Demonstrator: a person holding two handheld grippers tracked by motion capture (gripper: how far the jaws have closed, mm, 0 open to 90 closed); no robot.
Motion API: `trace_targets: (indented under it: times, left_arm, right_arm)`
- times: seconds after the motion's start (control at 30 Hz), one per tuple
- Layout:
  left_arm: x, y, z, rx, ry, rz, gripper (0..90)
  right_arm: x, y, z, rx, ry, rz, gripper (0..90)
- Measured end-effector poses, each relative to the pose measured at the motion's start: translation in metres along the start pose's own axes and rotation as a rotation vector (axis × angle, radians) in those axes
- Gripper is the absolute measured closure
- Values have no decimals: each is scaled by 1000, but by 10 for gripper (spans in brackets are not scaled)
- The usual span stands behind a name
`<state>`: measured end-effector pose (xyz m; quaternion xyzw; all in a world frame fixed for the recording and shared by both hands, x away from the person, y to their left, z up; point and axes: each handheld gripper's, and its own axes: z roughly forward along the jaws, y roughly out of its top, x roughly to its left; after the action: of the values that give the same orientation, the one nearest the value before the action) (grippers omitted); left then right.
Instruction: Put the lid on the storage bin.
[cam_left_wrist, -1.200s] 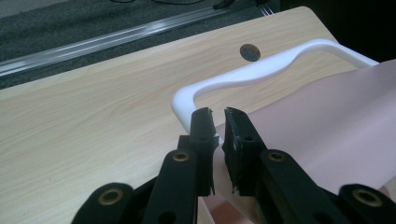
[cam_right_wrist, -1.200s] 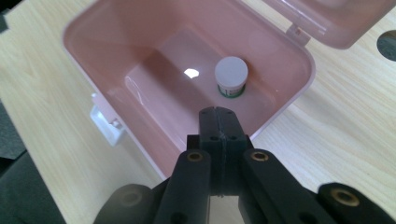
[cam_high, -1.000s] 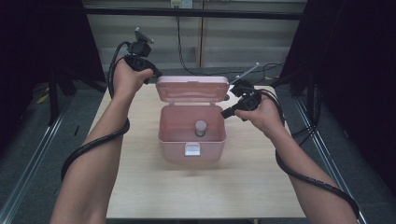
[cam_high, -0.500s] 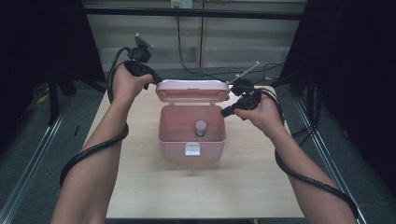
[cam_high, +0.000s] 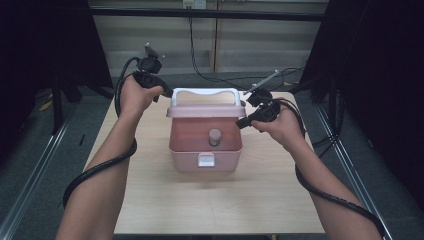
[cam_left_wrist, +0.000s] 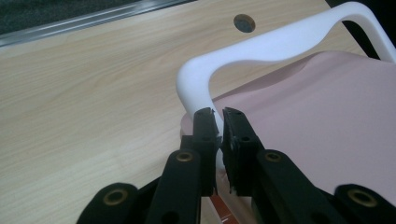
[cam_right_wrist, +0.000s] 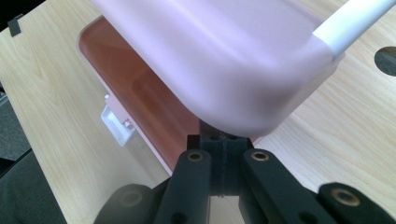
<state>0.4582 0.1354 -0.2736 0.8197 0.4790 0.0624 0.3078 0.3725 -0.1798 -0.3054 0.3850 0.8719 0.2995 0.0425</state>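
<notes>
A pink box (cam_high: 185, 164) stands mid-table, its lid (cam_high: 205, 110) tilted partway over the opening. A white handle (cam_high: 205, 92) arches above the lid. My left gripper (cam_high: 161, 95) is at the lid's left rear corner; in the left gripper view it (cam_left_wrist: 218, 117) is shut on the leg of the white handle (cam_left_wrist: 280, 44) beside the lid (cam_left_wrist: 327, 121). My right gripper (cam_high: 241, 122) is at the box's right side; in the right gripper view it (cam_right_wrist: 219, 139) is shut on the box's wall under the lid (cam_right_wrist: 224, 60). Inside stands a small grey-capped jar (cam_high: 214, 136). A white latch (cam_high: 205, 160) hangs on the front.
The light wooden table (cam_high: 210, 205) has bare room in front of the box and a cable hole (cam_left_wrist: 244, 22) behind it. Cables (cam_high: 200, 60) run across the floor at the back. Dark curtains and floor rails (cam_high: 35, 160) flank the table.
The lid has swung forward and down over the box, so the white handle now arches above it. The left hand moved slightly with it. The right hand stayed put.
</notes>
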Motion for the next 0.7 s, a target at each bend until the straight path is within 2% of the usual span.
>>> trace_targets:
  times: [0.43,0.7]
  left_arm:
    - [1,-11,4,6,-8,-18,815]
    - [8,-18,6,0,-6,-31,692]
  right_arm:
    - [5,-9,2,-12,13,-15,900]
    - [9,-14,5,-5,19,-31,900]
